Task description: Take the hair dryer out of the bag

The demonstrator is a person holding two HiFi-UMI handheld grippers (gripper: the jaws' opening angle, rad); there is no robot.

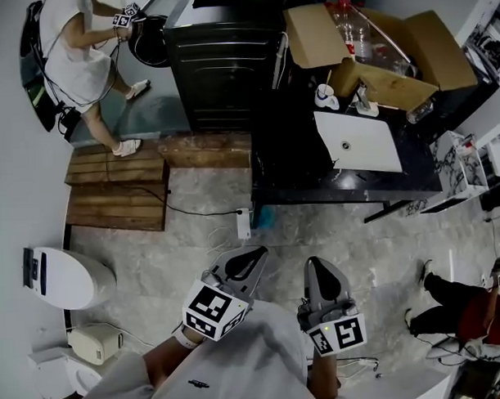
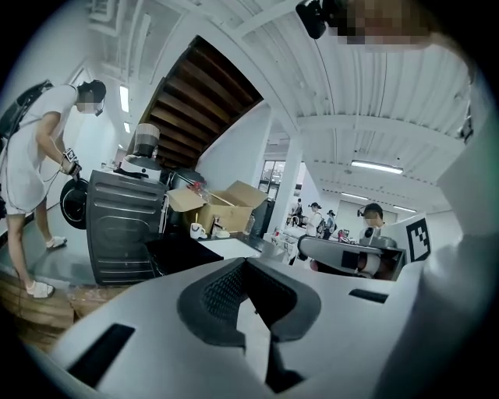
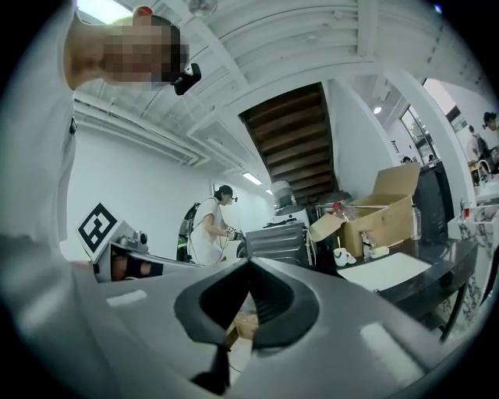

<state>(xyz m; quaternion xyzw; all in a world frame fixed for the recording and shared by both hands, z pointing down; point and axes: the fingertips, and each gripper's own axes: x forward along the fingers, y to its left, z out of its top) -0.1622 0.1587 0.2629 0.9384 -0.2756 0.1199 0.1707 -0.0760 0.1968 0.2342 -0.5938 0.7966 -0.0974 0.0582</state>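
The left gripper [image 1: 247, 261] and the right gripper [image 1: 322, 271] are held side by side, close in front of the torso, and both point forward. On each gripper the jaws are closed tip to tip, with nothing clamped between them.

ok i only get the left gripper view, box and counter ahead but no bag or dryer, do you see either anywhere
Observer: Neither shows in any view. The head view looks down into the cardboard box and shows only clear plastic bottles.
Operator: right gripper holding anything
Observer: No, the right gripper has its jaws together with nothing between them.
Operator: whats below me
Observer: Your left gripper is over grey floor, short of the dark counter.
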